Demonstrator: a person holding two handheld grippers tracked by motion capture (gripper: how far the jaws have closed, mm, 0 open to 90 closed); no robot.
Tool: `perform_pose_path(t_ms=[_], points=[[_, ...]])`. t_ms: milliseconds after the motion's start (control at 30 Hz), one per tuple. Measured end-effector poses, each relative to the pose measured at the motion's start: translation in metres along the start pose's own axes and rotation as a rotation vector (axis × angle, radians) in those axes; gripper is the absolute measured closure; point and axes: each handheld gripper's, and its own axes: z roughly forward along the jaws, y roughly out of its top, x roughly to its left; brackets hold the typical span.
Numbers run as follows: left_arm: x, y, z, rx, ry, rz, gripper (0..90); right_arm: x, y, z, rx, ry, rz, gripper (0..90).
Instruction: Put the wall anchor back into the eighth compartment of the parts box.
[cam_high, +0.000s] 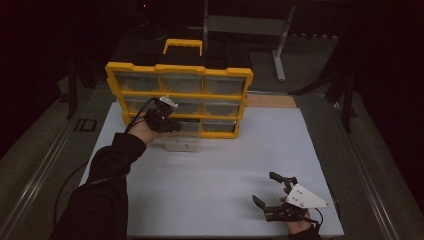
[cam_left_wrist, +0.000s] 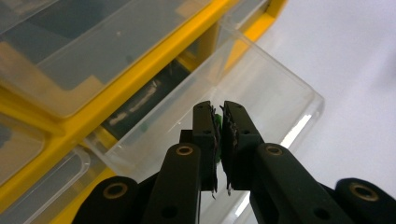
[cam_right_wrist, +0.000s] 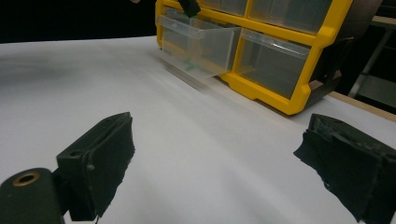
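Note:
A yellow organizer (cam_high: 178, 70) with clear drawers stands upright at the back of the white table (cam_high: 220, 160). Its bottom-left drawer (cam_high: 178, 143) is pulled out toward me. My left gripper (cam_high: 173, 127) hangs over that open drawer (cam_left_wrist: 289, 91), pointing down into it. Its jaws (cam_left_wrist: 218, 105) are shut on a small green piece (cam_left_wrist: 216, 121), of which just a sliver peeks out between the pads. My right gripper (cam_high: 264, 187) rests near the table's front right edge, open with nothing between its pads (cam_right_wrist: 112, 158). From the right gripper view the drawer (cam_right_wrist: 201, 44) holds something green.
The organizer's other drawers (cam_high: 222, 86) are closed. A yellow carry handle (cam_high: 183, 45) rises behind the organizer. A metal stand (cam_high: 280, 45) is on the floor beyond the table. Bare white table surface lies between the two grippers.

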Motion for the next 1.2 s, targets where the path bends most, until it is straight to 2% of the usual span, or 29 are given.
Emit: perform_pose_path(t_ms=[167,233,367,400,467,567,633,667,700,733,767,800,833,867,967,1033,1100,1133,1200], points=[[-0.001,0.0,0.002,-0.004,0.003,0.001,83.8,0.0,0.0,0.0,0.001,-0.001,0.002,8.9],[-0.001,0.001,0.002,-0.022,0.004,-0.015,83.8,0.0,0.0,0.0,0.001,-0.002,0.001,8.9],[-0.001,0.001,0.002,-0.029,0.009,-0.023,83.0,0.0,0.0,0.0,0.001,-0.003,0.0,8.9],[-0.001,0.001,0.001,-0.037,0.026,-0.033,75.5,0.0,0.0,0.0,0.001,-0.002,0.002,8.9],[0.0,0.001,0.0,-0.045,0.019,-0.039,65.3,0.0,0.0,-0.001,0.002,-0.003,0.003,8.9],[0.0,0.0,-0.003,-0.065,0.025,-0.057,56.3,0.0,0.0,-0.001,0.002,-0.003,0.003,8.9],[0.0,-0.002,-0.008,-0.099,0.018,-0.069,52.5,-0.001,0.0,-0.001,0.003,-0.004,0.003,8.9],[0.0,-0.002,-0.008,-0.099,0.018,-0.069,47.2,0.0,0.0,-0.001,0.003,-0.005,0.003,8.9],[-0.001,-0.002,-0.009,-0.105,0.014,-0.068,47.2,0.0,0.0,-0.001,0.003,-0.005,0.003,8.9],[-0.002,-0.003,-0.011,-0.111,0.009,-0.068,39.3,0.0,0.0,-0.001,0.003,-0.005,0.002,8.9],[-0.002,-0.003,-0.012,-0.118,0.002,-0.066,39.3,0.0,0.0,-0.001,0.003,-0.005,0.002,8.9],[-0.003,-0.004,-0.013,-0.116,0.001,-0.066,34.8,0.0,0.0,-0.001,0.004,-0.006,0.003,8.9],[-0.005,-0.005,-0.014,-0.116,0.011,-0.071,31.0,0.0,0.0,-0.001,0.004,-0.007,0.003,8.8],[-0.005,-0.006,-0.017,-0.119,0.037,-0.091,22.4,0.0,0.0,-0.001,0.005,-0.01,0.002,8.8],[-0.005,-0.008,-0.02,-0.13,0.047,-0.112,14.5,-0.001,0.0,-0.001,0.005,-0.011,0.002,8.9],[-0.004,-0.012,-0.022,-0.14,0.033,-0.122,13.2,-0.001,0.0,-0.001,0.005,-0.013,0.002,8.9],[-0.004,-0.015,-0.024,-0.136,0.003,-0.116,2.5,-0.001,0.0,-0.001,0.006,-0.014,0.003,8.9],[-0.005,-0.018,-0.026,-0.138,-0.011,-0.086,0.0,-0.001,0.0,-0.001,0.006,-0.016,0.005,8.9],[-0.007,-0.02,-0.026,-0.148,-0.009,-0.081,0.0,-0.001,0.0,-0.001,0.007,-0.017,0.005,8.9]])
